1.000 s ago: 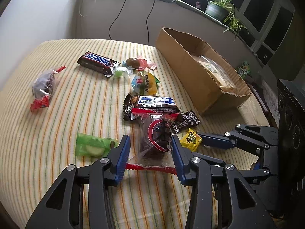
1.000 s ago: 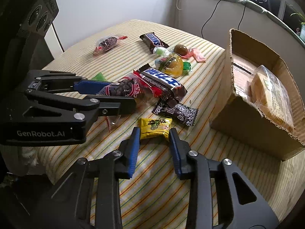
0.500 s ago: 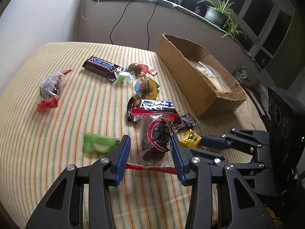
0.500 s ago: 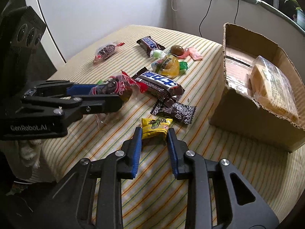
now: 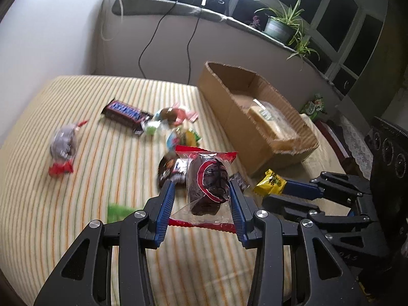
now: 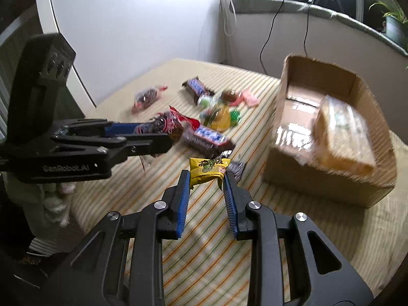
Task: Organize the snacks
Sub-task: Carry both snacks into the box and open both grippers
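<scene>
Both of my grippers carry a snack clear of the striped yellow bedcover (image 5: 84, 204), bound, as I judge it, for the open brown cardboard box (image 5: 257, 117) on the right side of the bed.

My left gripper (image 5: 202, 191) has its blue-padded fingers (image 5: 165, 209) pinching the sides of a clear plastic packet with red sealed ends and a dark cake inside (image 5: 207, 183). The packet stands up between the pads, its lower red seam slung below them. My right gripper (image 6: 206, 178) has its fingers pressed in close on a small yellow crinkled packet (image 6: 207, 170), gripped only at its near end, with most of the packet jutting past the fingertips.

The box already holds a clear-wrapped pale block (image 6: 341, 137). Scattered on the cover are a brown-and-blue chocolate bar (image 6: 196, 89), a second dark bar with blue-and-white lettering (image 6: 206, 140), a round yellow-and-green sweet (image 6: 219, 117), a pink wrapper (image 6: 248, 97), another red-ended dark cake packet (image 5: 62, 150) and a green sachet (image 5: 117, 210).

The risks, as I see them: the yellow packet is held by slippery film at its edge and could slide free on the way over. The cake's loose wrap could let it sag or twist out. The two grippers sit near each other and could knock together at the box wall.
</scene>
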A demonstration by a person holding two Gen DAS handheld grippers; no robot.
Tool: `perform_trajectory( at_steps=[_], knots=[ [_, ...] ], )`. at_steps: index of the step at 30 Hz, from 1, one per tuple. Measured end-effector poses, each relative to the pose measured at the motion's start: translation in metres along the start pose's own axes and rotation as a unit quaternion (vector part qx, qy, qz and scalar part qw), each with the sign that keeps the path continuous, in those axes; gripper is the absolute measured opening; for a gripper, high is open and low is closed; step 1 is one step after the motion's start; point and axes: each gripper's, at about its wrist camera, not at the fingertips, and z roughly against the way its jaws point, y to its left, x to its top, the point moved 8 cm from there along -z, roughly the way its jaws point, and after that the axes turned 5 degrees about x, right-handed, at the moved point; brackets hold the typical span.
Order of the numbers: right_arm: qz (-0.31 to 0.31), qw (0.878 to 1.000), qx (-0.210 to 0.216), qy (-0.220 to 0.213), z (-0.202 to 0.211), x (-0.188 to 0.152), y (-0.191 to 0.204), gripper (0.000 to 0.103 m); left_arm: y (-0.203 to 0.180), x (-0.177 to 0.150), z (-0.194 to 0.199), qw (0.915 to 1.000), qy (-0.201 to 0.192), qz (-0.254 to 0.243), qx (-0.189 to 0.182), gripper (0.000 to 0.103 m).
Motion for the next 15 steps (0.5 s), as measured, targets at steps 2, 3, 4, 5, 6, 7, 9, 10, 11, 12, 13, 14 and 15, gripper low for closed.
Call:
perform_trajectory(
  at_steps=[2,3,4,5,6,7,9,10,11,12,13,14,15],
  knots=[
    [-0.001,1.000,-0.005,-0.007,0.006,0.006,-0.007,0.027,-0.006,0.009,-0.002,1.0000,-0.004,-0.004,-0.005,0.041],
    [-0.003,1.000,-0.010,-0.013,0.010,0.011,-0.013,0.027,-0.009,0.014,-0.003,0.9999,-0.006,-0.006,-0.007,0.041],
    [-0.005,1.000,-0.013,-0.016,0.013,0.014,-0.017,0.027,-0.011,0.016,-0.004,0.9999,-0.007,-0.008,-0.009,0.041],
    [-0.007,1.000,-0.017,-0.020,0.016,0.018,-0.023,0.027,-0.015,0.020,-0.006,0.9998,-0.009,-0.010,-0.011,0.041],
    [-0.009,0.999,-0.021,-0.024,0.019,0.022,-0.029,0.027,-0.017,0.023,-0.007,0.9998,-0.010,-0.012,-0.014,0.041],
    [-0.010,0.999,-0.026,-0.026,0.021,0.025,-0.032,0.027,-0.020,0.026,-0.009,0.9997,-0.011,-0.015,-0.016,0.041],
    [-0.013,0.999,-0.036,-0.032,0.027,0.032,-0.045,0.027,-0.029,0.033,-0.013,0.9995,-0.012,-0.021,-0.022,0.041],
    [-0.014,0.998,-0.041,-0.035,0.028,0.036,-0.050,0.027,-0.031,0.035,-0.013,0.9994,-0.013,-0.023,-0.023,0.041],
    [-0.015,0.998,-0.045,-0.036,0.029,0.039,-0.056,0.027,-0.036,0.038,-0.016,0.9992,-0.013,-0.026,-0.026,0.041],
    [-0.016,0.998,-0.052,-0.038,0.031,0.044,-0.064,0.027,-0.040,0.040,-0.017,0.9991,-0.013,-0.029,-0.029,0.041],
    [-0.019,0.997,-0.056,-0.040,0.032,0.047,-0.070,0.027,-0.045,0.042,-0.019,0.9989,-0.013,-0.032,-0.031,0.041],
    [-0.022,0.997,-0.059,-0.041,0.032,0.050,-0.077,0.027,-0.050,0.045,-0.021,0.9987,-0.013,-0.035,-0.034,0.041],
    [-0.027,0.997,-0.063,-0.043,0.034,0.054,-0.085,0.027,-0.054,0.048,-0.023,0.9985,-0.014,-0.038,-0.036,0.041]
  ],
)
